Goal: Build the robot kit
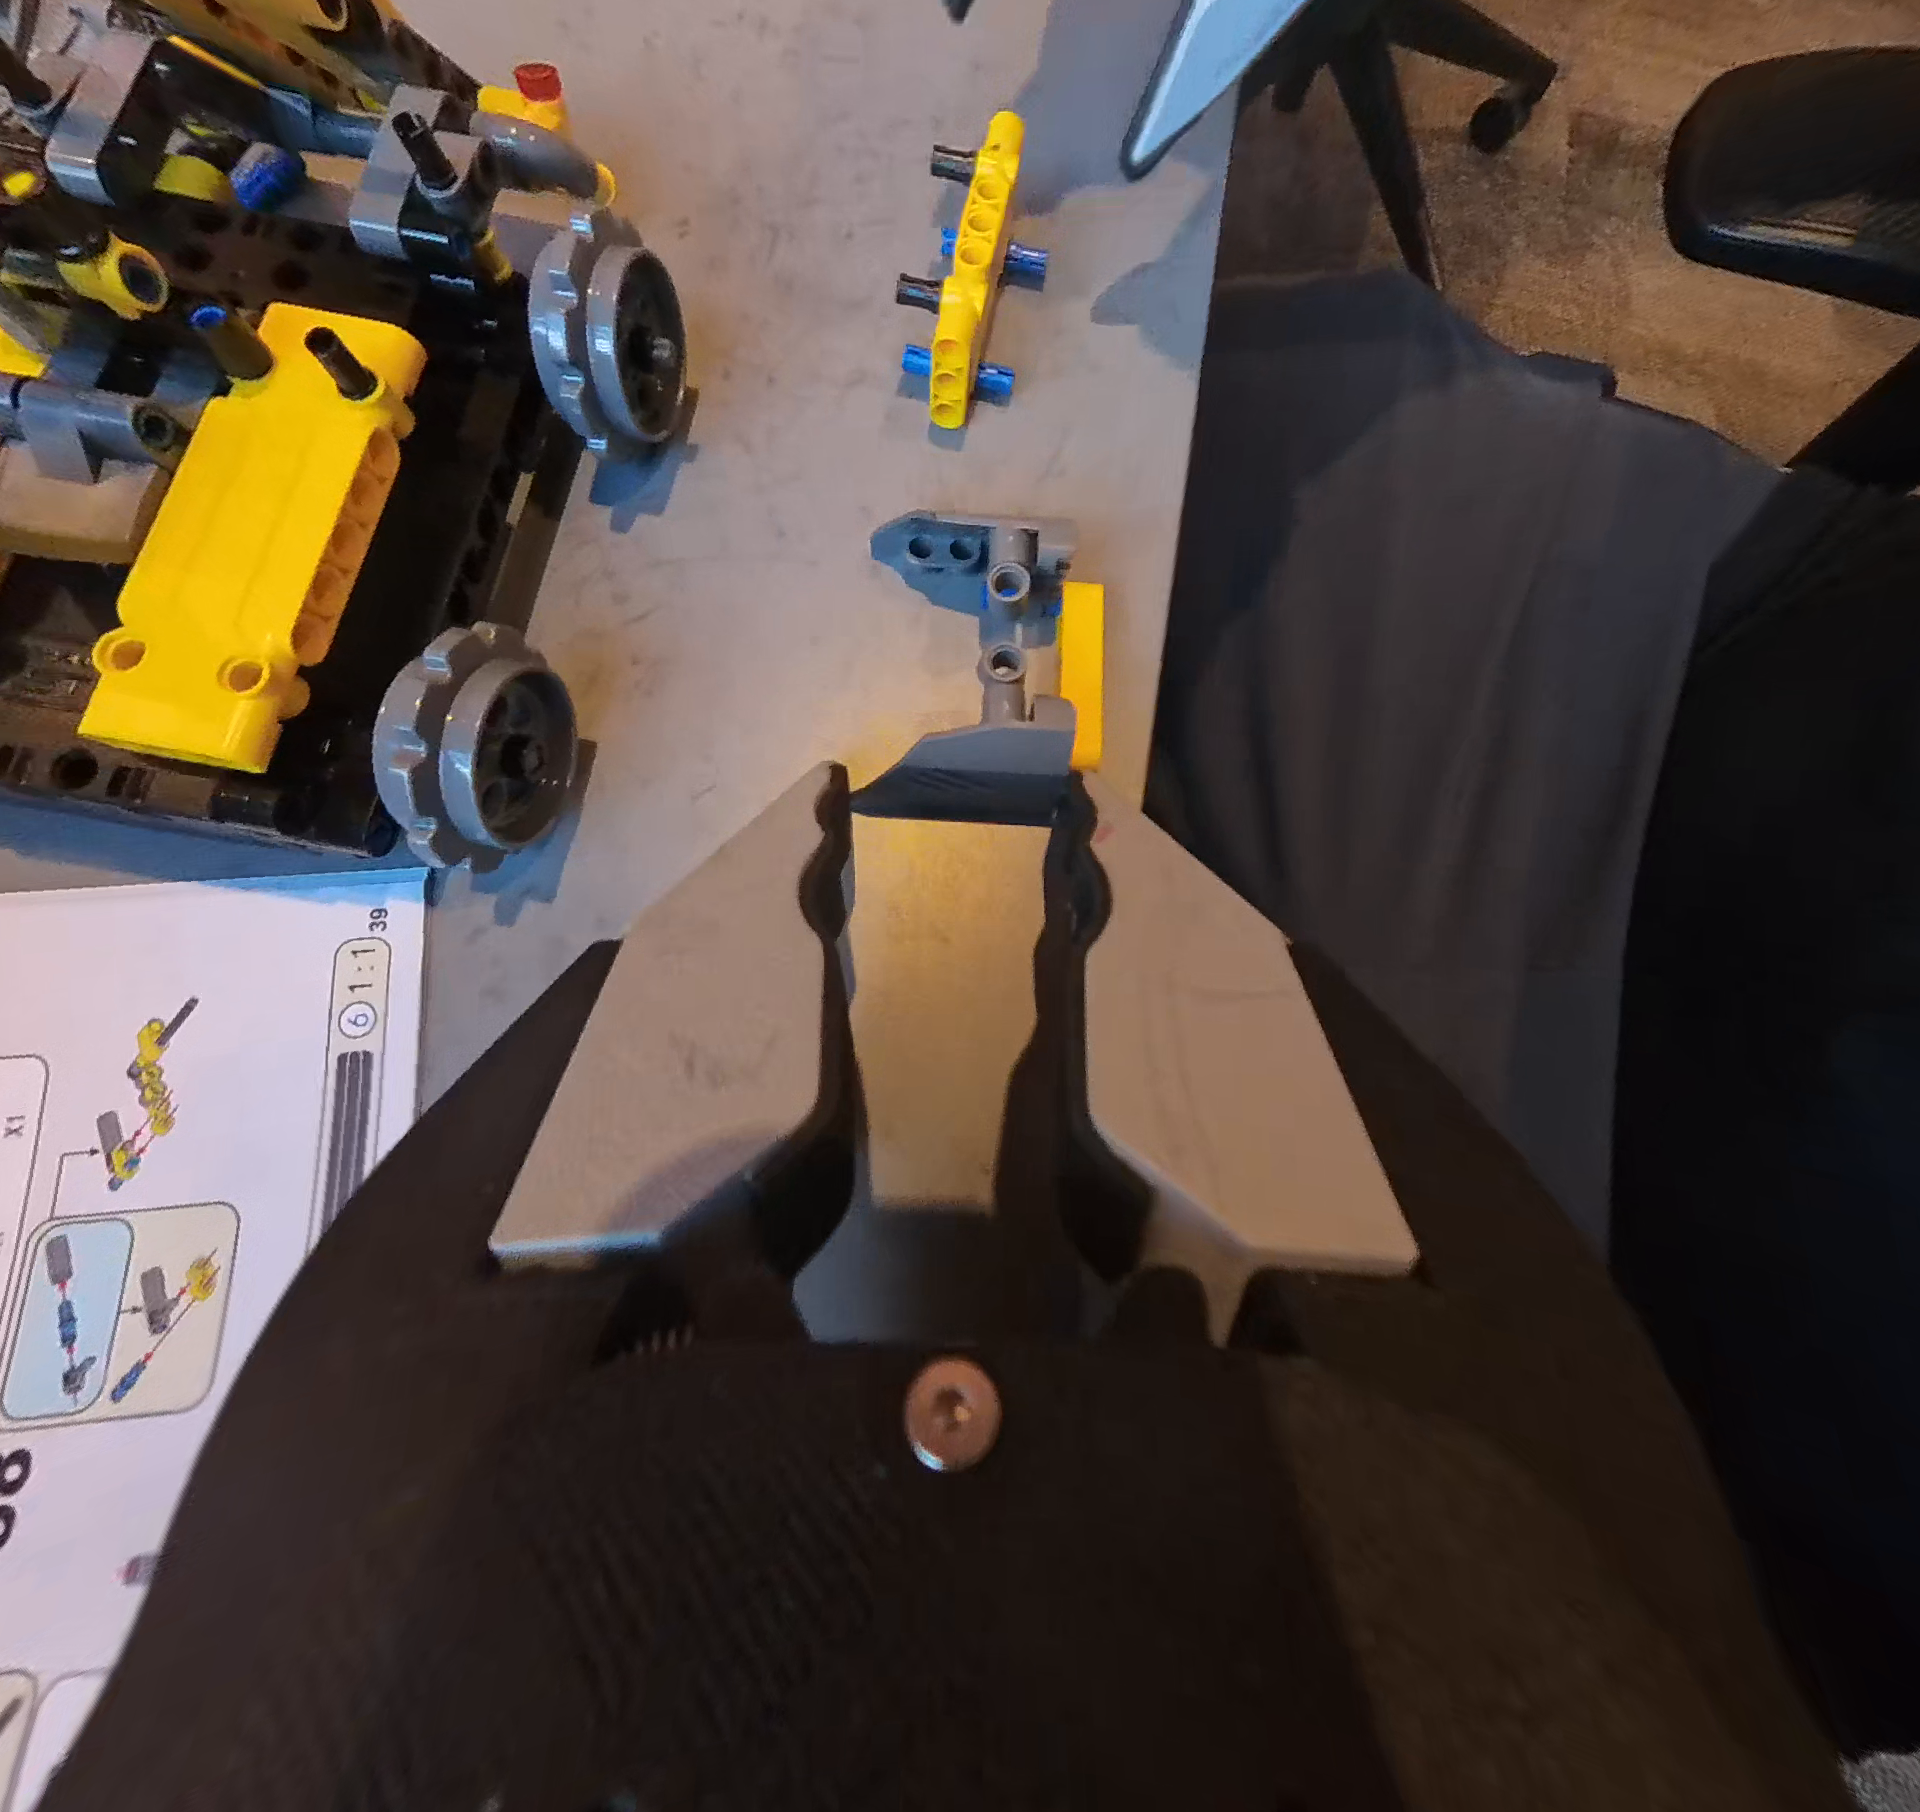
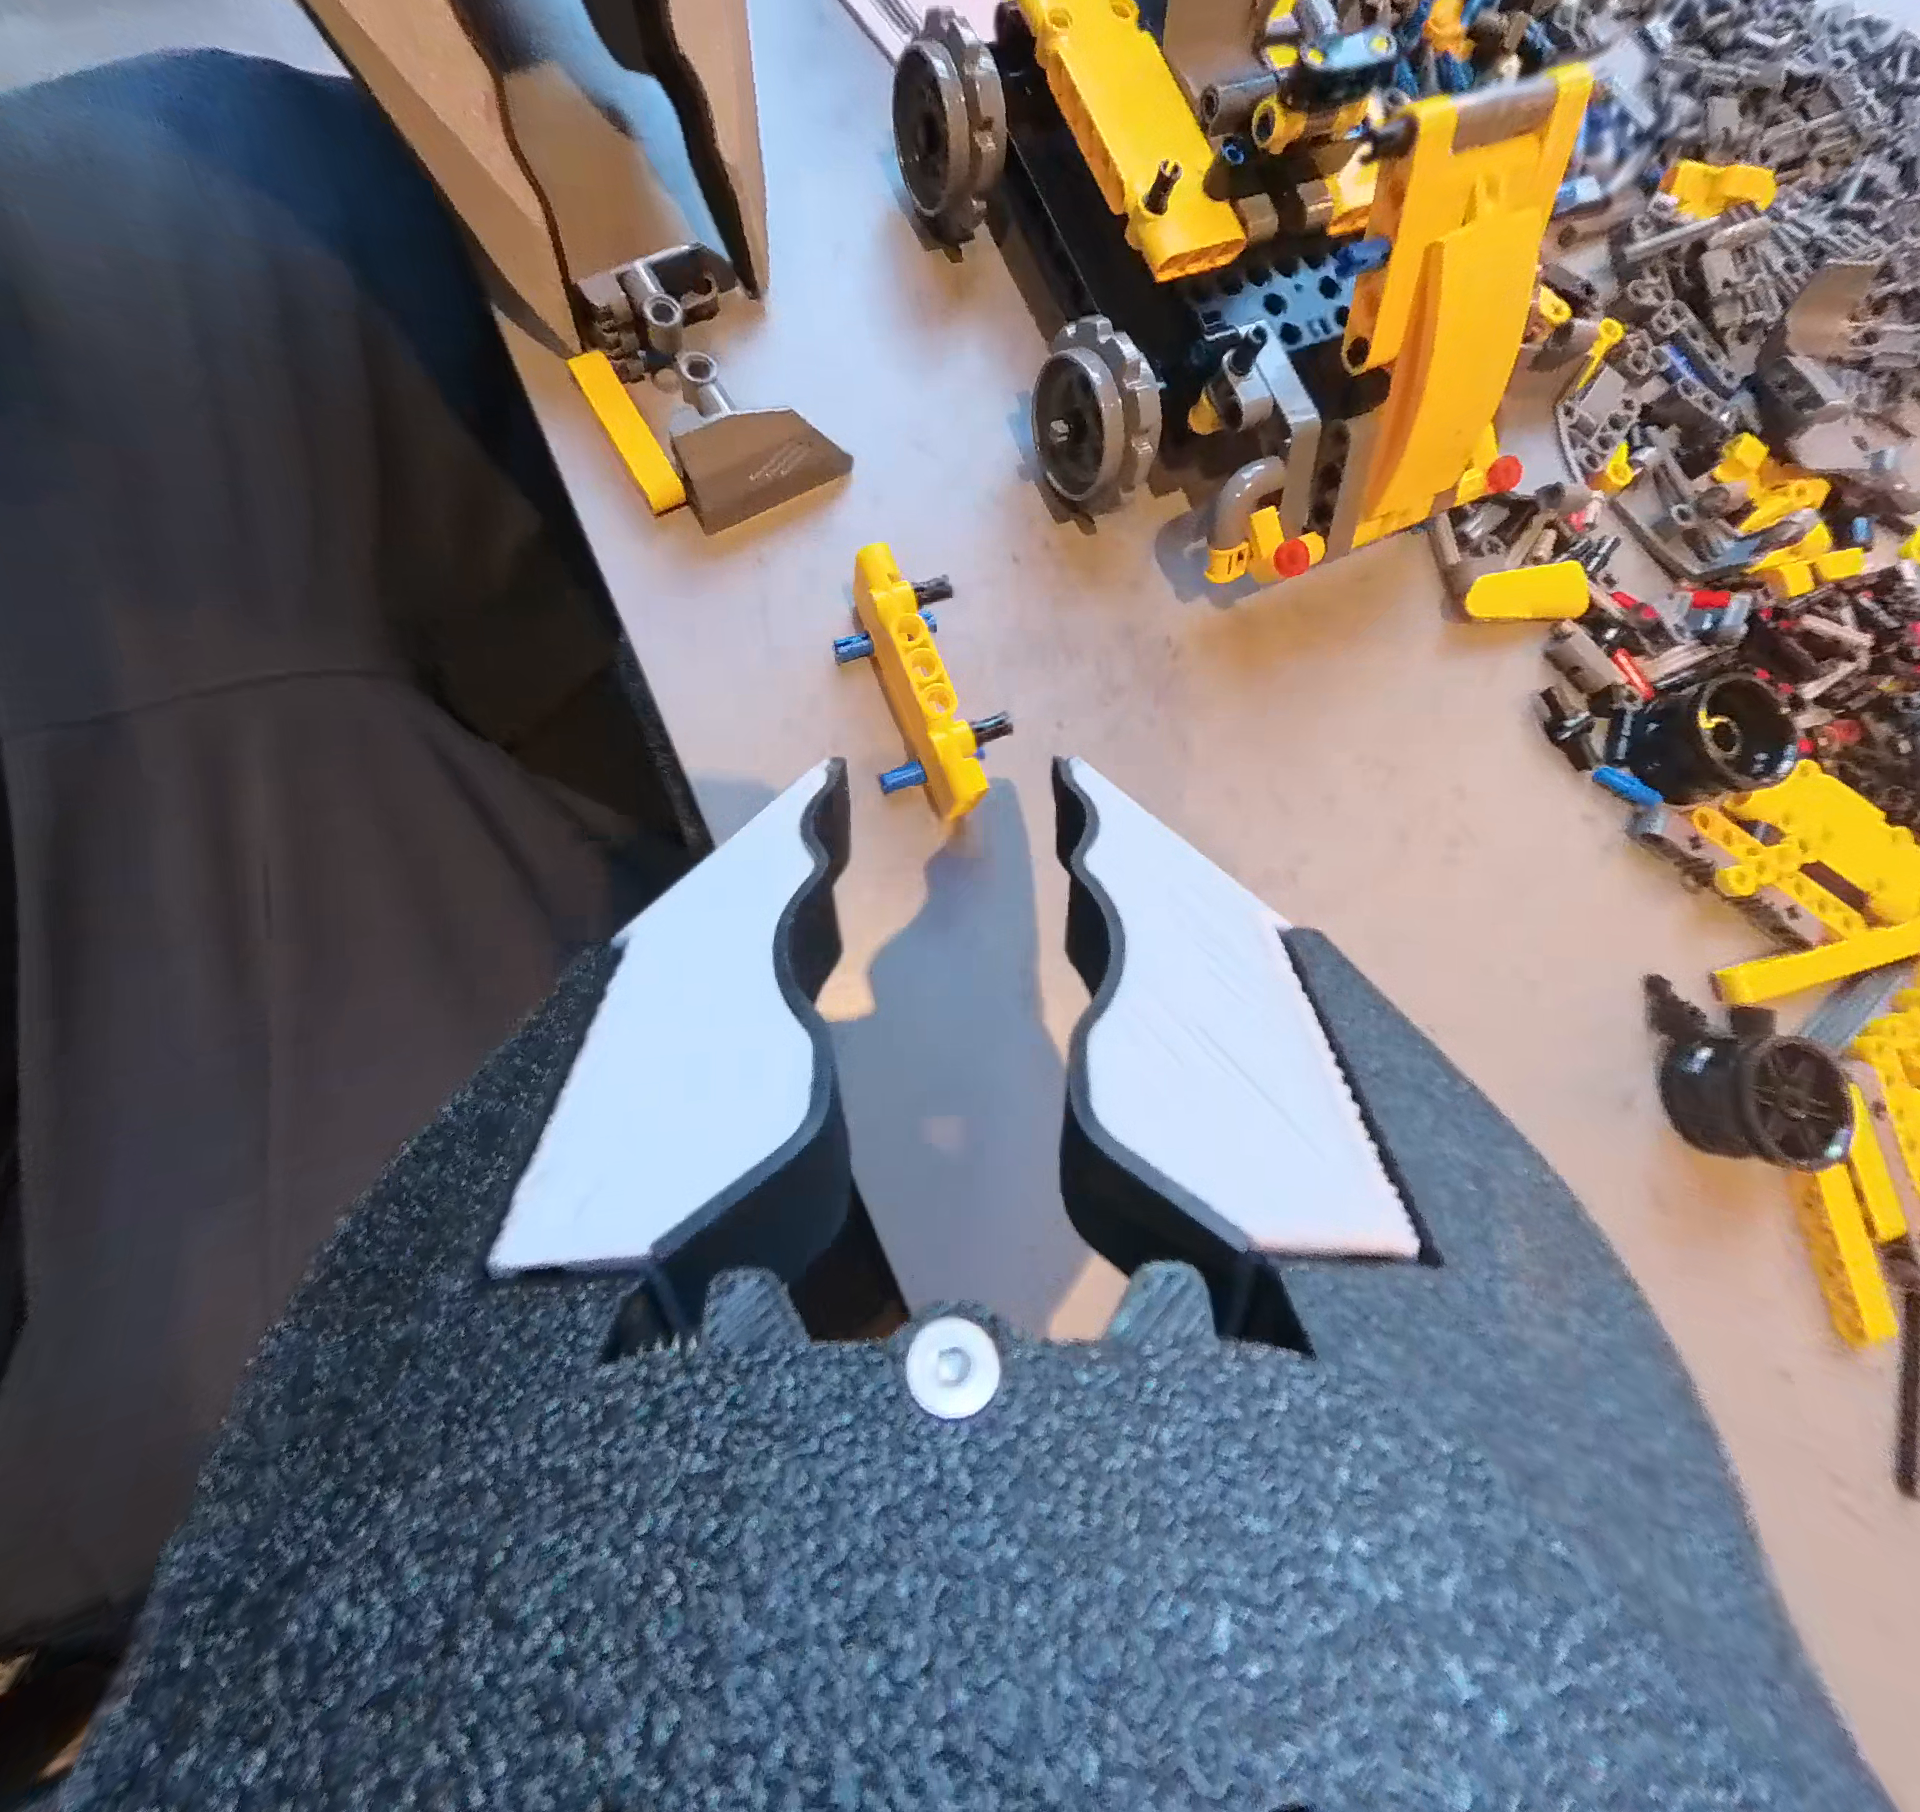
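The left claw [image 1: 951,791] pinches the near end of a grey and yellow brick piece [image 1: 1013,640] on the worktop [image 1: 790,48]. The right claw [image 2: 951,775] is open, just behind a yellow beam with pins [image 2: 920,682]. A half-built yellow toy truck [image 2: 1247,245] stands nearby.

Bare table [image 2: 1299,775] strip between yellow beam [image 2: 920,682] and loose-parts pile [image 2: 1714,619] (model [image 2: 1299,235] blocks far end).
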`<state>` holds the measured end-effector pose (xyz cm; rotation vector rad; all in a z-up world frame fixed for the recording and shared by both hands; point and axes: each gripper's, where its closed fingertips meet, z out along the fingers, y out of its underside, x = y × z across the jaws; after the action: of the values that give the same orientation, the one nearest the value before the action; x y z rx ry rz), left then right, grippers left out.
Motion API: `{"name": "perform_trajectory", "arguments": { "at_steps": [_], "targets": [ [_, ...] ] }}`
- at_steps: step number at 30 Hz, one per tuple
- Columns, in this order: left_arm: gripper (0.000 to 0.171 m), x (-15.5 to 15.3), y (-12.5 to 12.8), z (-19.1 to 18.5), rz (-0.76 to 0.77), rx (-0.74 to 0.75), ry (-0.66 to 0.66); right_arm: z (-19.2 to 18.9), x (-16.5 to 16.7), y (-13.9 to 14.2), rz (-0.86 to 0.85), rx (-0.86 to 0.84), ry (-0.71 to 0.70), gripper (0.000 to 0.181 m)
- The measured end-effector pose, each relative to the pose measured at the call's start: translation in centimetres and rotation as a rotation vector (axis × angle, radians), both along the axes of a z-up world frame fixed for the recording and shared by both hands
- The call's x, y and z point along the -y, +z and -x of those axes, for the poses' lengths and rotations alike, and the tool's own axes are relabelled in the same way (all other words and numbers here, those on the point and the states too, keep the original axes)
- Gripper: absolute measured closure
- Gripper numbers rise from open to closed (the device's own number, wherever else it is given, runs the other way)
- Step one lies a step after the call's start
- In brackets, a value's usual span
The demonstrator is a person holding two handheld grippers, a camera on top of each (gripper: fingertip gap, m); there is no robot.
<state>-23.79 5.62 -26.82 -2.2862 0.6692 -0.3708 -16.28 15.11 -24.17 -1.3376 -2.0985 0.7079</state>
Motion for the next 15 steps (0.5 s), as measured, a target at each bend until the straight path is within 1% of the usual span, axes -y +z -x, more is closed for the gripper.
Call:
{"name": "perform_trajectory", "arguments": {
  "at_steps": [3,5,7,8,10,15],
  "targets": [
    [0.131,-0.2,0.0,0.0,0.004,0.005,0.002,0.6,-0.6,-0.8,0.078,0.001,-0.013,0.139],
    [0.131,-0.3,0.0,0.0,0.004,0.011,-0.004,0.7,-0.7,-1.4,0.124,0.013,-0.004,0.146],
    [0.131,-0.5,0.0,0.0,0.002,0.013,-0.004,0.7,-0.8,-2.1,0.133,0.032,-0.002,0.149],
    [0.131,-0.7,0.0,-0.1,0.002,0.019,-0.007,0.6,-0.7,-2.3,0.135,0.035,0.003,0.153],
    [0.131,-1.0,0.0,-0.3,-0.008,0.027,-0.018,0.4,-0.3,-2.4,0.137,0.029,0.028,0.172],
    [0.130,-1.6,0.2,-0.5,-0.018,0.031,-0.028,-0.2,-0.1,-1.8,0.160,-0.001,0.028,0.173]
  ]
}}
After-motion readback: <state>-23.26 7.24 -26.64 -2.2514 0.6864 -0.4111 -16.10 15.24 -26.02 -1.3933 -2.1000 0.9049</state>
